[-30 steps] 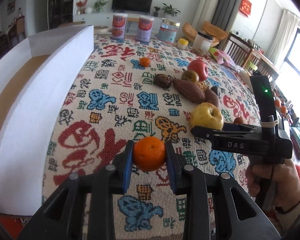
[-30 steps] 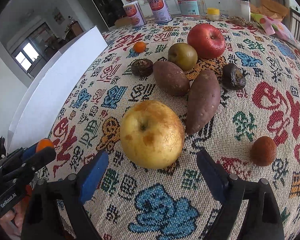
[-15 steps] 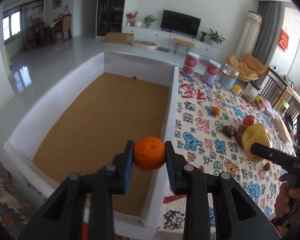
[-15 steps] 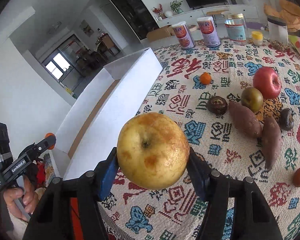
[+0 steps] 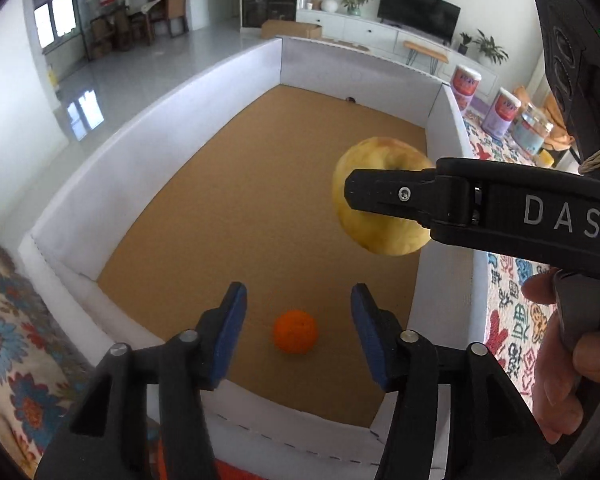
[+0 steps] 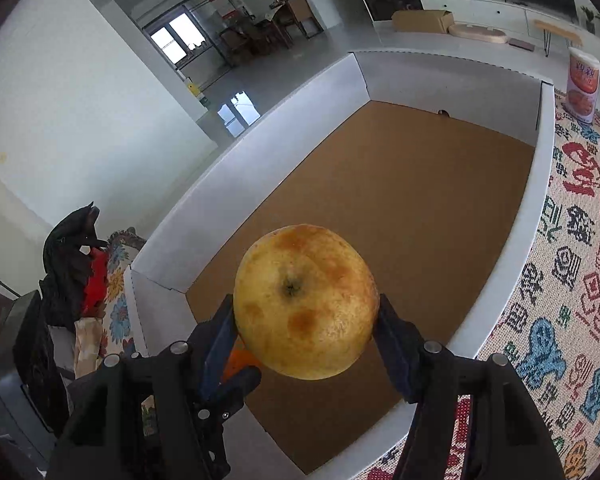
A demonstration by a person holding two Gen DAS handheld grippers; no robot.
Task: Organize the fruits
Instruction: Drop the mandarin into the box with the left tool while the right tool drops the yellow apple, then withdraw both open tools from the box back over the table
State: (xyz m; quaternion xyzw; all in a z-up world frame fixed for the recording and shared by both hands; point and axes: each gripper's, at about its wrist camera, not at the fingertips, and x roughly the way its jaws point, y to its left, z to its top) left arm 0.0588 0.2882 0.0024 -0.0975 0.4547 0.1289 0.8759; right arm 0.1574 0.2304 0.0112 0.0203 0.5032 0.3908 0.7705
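The small orange [image 5: 295, 332] lies on the brown floor of the white-walled box [image 5: 140, 152], free of any grip. My left gripper [image 5: 298, 294] hangs above it with its jaws opening and nothing touching its blue pads. My right gripper [image 6: 305, 308] holds the yellow apple [image 6: 306, 300] over the near end of the box [image 6: 220, 168]; both pads press on the apple's sides, though the jaws are opening slightly. In the left wrist view the apple [image 5: 380, 156] shows behind the right gripper's black finger [image 5: 400, 196]. A sliver of the orange [image 6: 240, 360] peeks out below the apple.
The box floor is bare apart from the orange and a small dark speck at the far wall. A patterned tablecloth [image 6: 572, 280] lies right of the box, with cans [image 5: 466, 84] at its far end. A hand [image 5: 560, 380] grips the right tool's handle. Floral fabric [image 5: 4, 320] lies left.
The left gripper carried the orange from the table over the box and let go; it now lies on the floor. The right gripper closed on the yellow apple, lifted it and swung it over the box.
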